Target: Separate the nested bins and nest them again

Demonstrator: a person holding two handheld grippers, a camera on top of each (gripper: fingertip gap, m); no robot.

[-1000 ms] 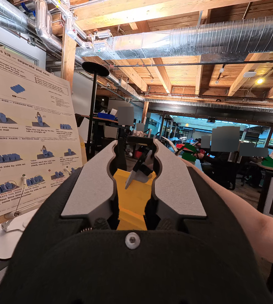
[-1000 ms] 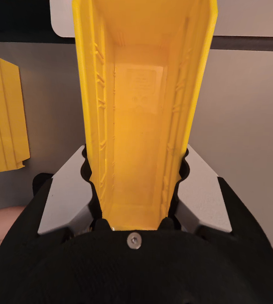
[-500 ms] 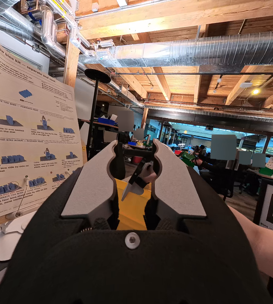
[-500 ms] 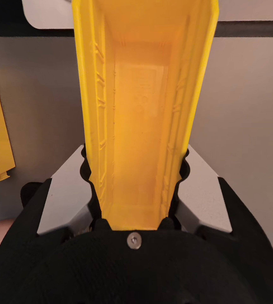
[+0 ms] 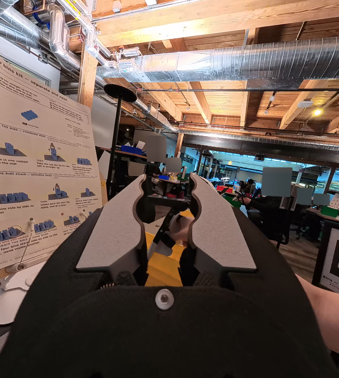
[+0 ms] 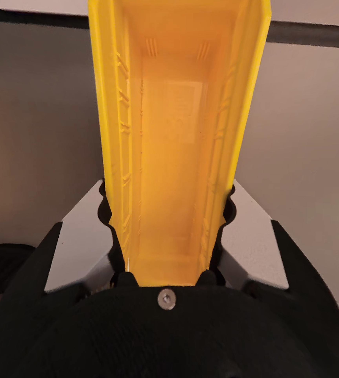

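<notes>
A printed instruction sheet stands left; the right hand-held gripper, spread wide, clamps a yellow bin, while the left hand-held gripper gapes narrowly, gripping nothing.

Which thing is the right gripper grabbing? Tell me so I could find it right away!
Look down at the grey table top in the right wrist view. The right gripper straddles a long, narrow yellow bin, open side up, its fingers against the two long outer walls. It is the only yellow thing there, with ribbed inner walls and a pale label on its floor.

One yellow bin, two tools
</notes>
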